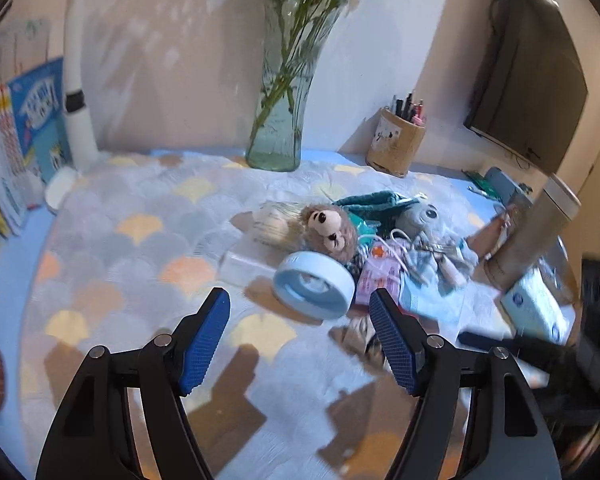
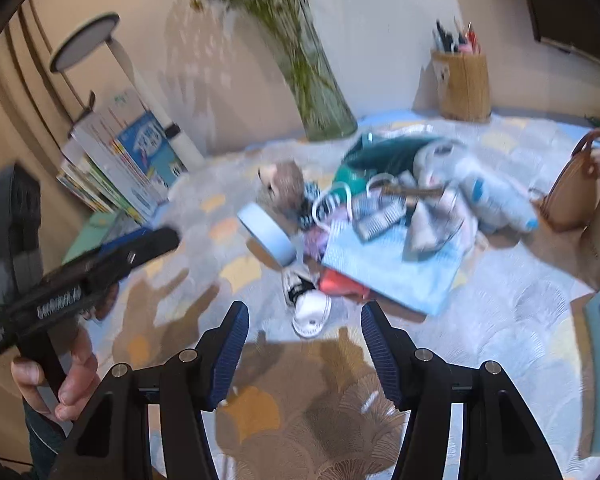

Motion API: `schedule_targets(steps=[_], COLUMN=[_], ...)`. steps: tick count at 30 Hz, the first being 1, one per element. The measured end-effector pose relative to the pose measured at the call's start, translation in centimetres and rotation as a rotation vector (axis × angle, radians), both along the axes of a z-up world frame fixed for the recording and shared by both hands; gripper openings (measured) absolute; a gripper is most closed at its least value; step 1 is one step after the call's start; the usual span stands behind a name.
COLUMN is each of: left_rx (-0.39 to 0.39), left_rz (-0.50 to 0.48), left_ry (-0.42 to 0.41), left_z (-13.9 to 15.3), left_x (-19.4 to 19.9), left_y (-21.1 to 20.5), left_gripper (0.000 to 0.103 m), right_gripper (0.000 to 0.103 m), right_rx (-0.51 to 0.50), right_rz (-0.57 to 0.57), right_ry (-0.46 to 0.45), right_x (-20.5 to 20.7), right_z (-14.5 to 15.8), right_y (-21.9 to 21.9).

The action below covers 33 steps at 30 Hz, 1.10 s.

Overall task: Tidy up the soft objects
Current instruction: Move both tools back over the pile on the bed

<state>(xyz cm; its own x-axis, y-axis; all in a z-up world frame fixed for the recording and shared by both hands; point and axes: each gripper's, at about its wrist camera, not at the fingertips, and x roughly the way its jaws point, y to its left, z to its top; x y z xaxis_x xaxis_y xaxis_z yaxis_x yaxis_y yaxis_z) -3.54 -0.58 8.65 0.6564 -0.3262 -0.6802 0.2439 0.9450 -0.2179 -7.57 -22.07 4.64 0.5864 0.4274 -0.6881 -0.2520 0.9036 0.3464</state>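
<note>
A scallop-patterned cloth (image 1: 140,240) in grey, yellow and orange covers the table. The glass vase (image 1: 278,136) stands at its back edge. Right of the vase sits a woven pen holder (image 1: 396,146); left of it lean books (image 1: 28,132). In front of the vase lies a heap: plush bear (image 1: 332,230), round blue case (image 1: 314,282), teal cloth (image 1: 374,202).

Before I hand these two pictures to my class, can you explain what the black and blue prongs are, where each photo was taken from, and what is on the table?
The prongs are hand-held grippers, one in each of a person's hands. Each photo comes from a camera on a gripper, looking along its jaws: the left gripper and the right gripper. Both are open and hold nothing. On the patterned tablecloth lies a pile: a plush bear, a round blue fan, a grey plush and cloths. Behind stand a glass vase and a pen holder.
</note>
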Motion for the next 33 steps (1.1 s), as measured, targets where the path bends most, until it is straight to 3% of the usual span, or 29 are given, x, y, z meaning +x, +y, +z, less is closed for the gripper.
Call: schedule_targets(steps=[4,11,15,20,24,28,33], left_rx=[-0.019,0.066,0.096,0.228,0.180,0.150,0.222], left_rz=[0.024,0.064,0.029,0.035,-0.033,-0.121,-0.195], left_ry=[0.039,0.058,0.068,0.086,0.104,0.081,0.100], left_z=[-1.4,-3.5,-3.6,-3.8,-4.1,-4.1,-5.7], left_x=[2.3,3.9,2.8,0.2,-0.9,-0.4,1.6], left_y=[-1.8,-3.4,-1.5,3.1,4.8,3.1,0.3], left_gripper=[0.071,0.071,0.073,0.071,0.071,0.073,0.072], right_gripper=[0.057,0.057,0.057,0.057,0.057,0.057,0.057], right_rx=[-0.034,-0.085,-0.096,-0.080,-0.064,-0.055,-0.115], right_rz=[0.015,0.035,0.054,0.084,0.090,0.086,0.051], right_ry=[0.037,0.042,0.044,0.055,0.067,0.084,0.074], right_x=[0.8,2.0,2.7,3.0,3.3,3.8,4.3], right_z=[-1.2,-1.9,-2.2,-2.8,-3.3,-3.9,-4.3], right_y=[0.8,1.6,1.9,2.3,2.7,3.2,4.1])
